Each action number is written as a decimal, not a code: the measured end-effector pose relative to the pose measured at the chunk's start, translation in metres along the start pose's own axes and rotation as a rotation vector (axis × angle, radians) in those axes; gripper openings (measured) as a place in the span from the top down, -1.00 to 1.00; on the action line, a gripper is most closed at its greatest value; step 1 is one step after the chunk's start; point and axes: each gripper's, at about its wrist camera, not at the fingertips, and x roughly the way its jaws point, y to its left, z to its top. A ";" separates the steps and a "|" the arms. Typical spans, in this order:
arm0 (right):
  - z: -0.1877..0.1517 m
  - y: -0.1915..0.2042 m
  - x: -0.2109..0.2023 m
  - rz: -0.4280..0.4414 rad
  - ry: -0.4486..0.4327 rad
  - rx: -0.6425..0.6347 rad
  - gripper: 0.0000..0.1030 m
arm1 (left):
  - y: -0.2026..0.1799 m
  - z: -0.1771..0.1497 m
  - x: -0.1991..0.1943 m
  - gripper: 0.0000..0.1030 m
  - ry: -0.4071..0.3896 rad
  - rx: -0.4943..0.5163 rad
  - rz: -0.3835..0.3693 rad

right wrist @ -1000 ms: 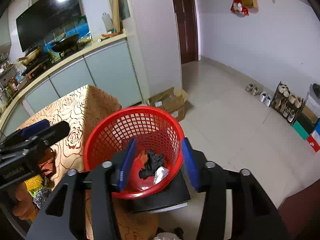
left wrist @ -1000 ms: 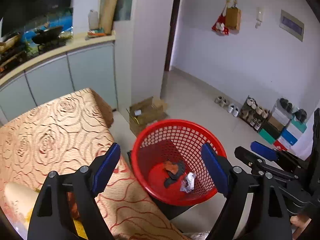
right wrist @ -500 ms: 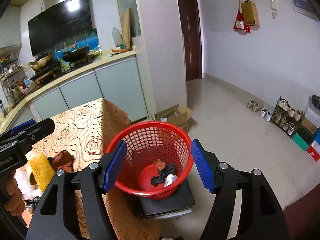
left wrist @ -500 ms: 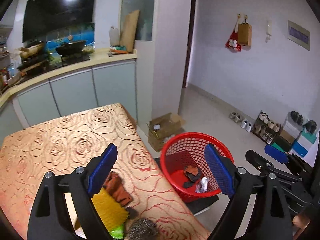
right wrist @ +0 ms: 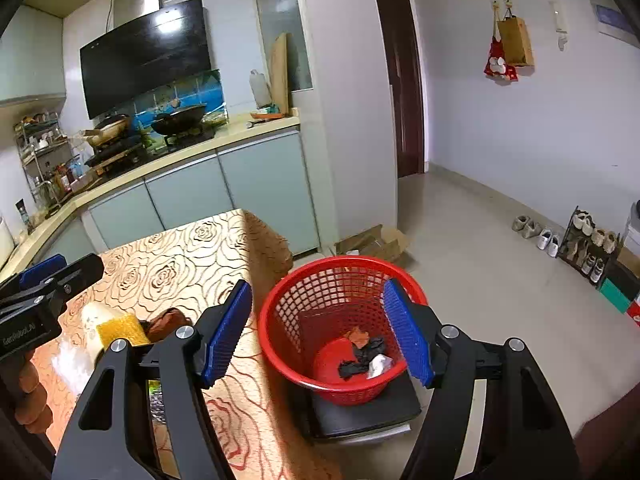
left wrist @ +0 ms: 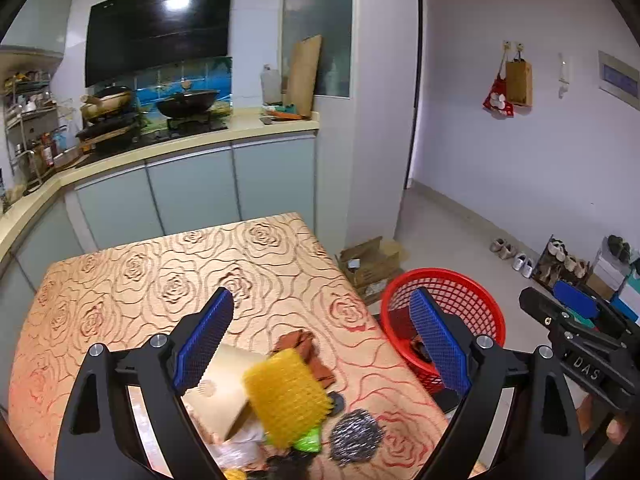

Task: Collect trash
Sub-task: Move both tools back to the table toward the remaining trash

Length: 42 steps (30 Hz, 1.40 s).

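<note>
Both grippers have pulled up and back from the red basket (right wrist: 340, 328). A second ago the basket filled both views; now it looks smaller and sits lower, to the right of the bench (left wrist: 160, 280) with the rose-pattern cloth.

The right gripper (right wrist: 318, 334) has just been opening its jaws. Nothing is between them now; they stand apart and empty, and the basket shows through the gap. Inside the basket lie an orange scrap (right wrist: 357, 336), a black crumpled piece (right wrist: 366, 354) and a small white wad (right wrist: 378, 364). So it looks like one piece of trash has just been dropped in, and that part of the job is done.

The left gripper (left wrist: 318, 338) has swung left, away from the basket and over the bench. Its jaws are spread wide and hold nothing. Under them, at the near edge of the bench, more trash waits: a yellow foam net (left wrist: 286, 396), a brown rag (left wrist: 308, 352) just behind it, a tan card (left wrist: 224, 388) to its left, a silver scrubber ball (left wrist: 356, 436) to its right and a green bit (left wrist: 306, 438) peeking out below.

I think the next job is to pick one of these. The yellow net sits on top and nearest the left jaws, so it seems the easy one to grab.
</note>
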 end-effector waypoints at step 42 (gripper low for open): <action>-0.022 0.086 0.014 0.194 0.072 -0.128 -0.46 | 0.138 -0.085 -0.039 -0.79 0.132 -0.147 0.178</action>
